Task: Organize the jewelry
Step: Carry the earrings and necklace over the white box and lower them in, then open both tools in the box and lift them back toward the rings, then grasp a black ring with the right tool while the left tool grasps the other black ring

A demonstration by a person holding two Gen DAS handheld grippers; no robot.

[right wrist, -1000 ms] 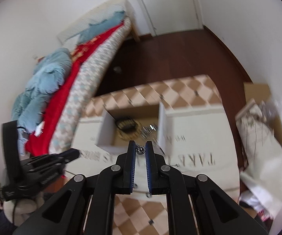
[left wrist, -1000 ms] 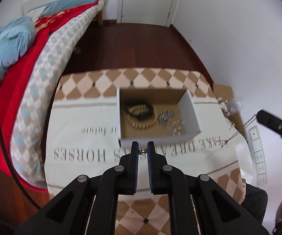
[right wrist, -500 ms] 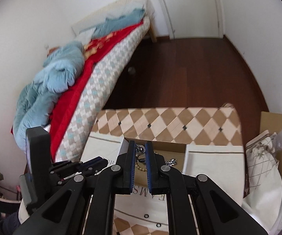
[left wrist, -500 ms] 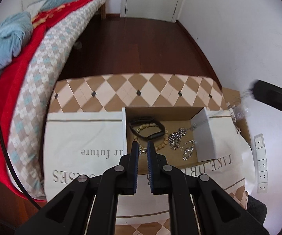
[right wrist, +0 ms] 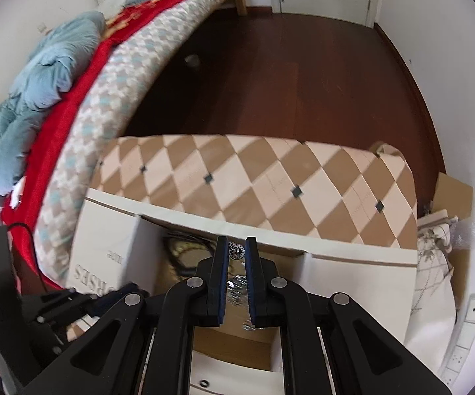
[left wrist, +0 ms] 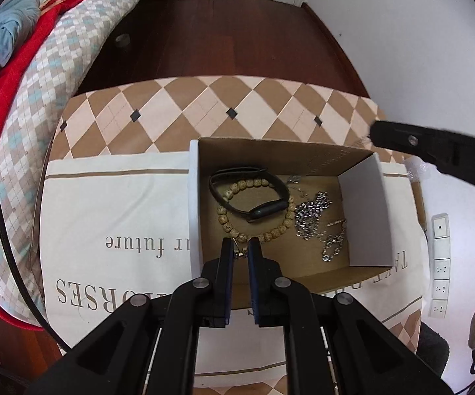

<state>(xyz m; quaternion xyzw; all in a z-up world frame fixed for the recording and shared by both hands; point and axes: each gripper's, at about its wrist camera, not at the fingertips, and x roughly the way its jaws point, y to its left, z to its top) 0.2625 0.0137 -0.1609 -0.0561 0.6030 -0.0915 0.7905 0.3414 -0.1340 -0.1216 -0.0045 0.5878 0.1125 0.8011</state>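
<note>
Jewelry lay in the open cardboard box (left wrist: 362,204) on the table, while the left gripper (left wrist: 240,247) pinched a small metal clasp (left wrist: 238,251) above it and the right gripper (right wrist: 236,247) clamped a round silver pendant (right wrist: 236,250).

Left gripper (left wrist: 240,252) and right gripper (right wrist: 237,250) both have fingers nearly closed.

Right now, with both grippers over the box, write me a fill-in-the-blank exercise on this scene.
1. The beaded bracelet lies inside the cardboard ____.
2. The black band lies partly on top of the ____ bracelet.
3. The left gripper pinches a small ____ piece.
4. The silver chains lie to the ____ of the beaded bracelet in the left wrist view.

Missing words: box; beaded; metal; right
</note>
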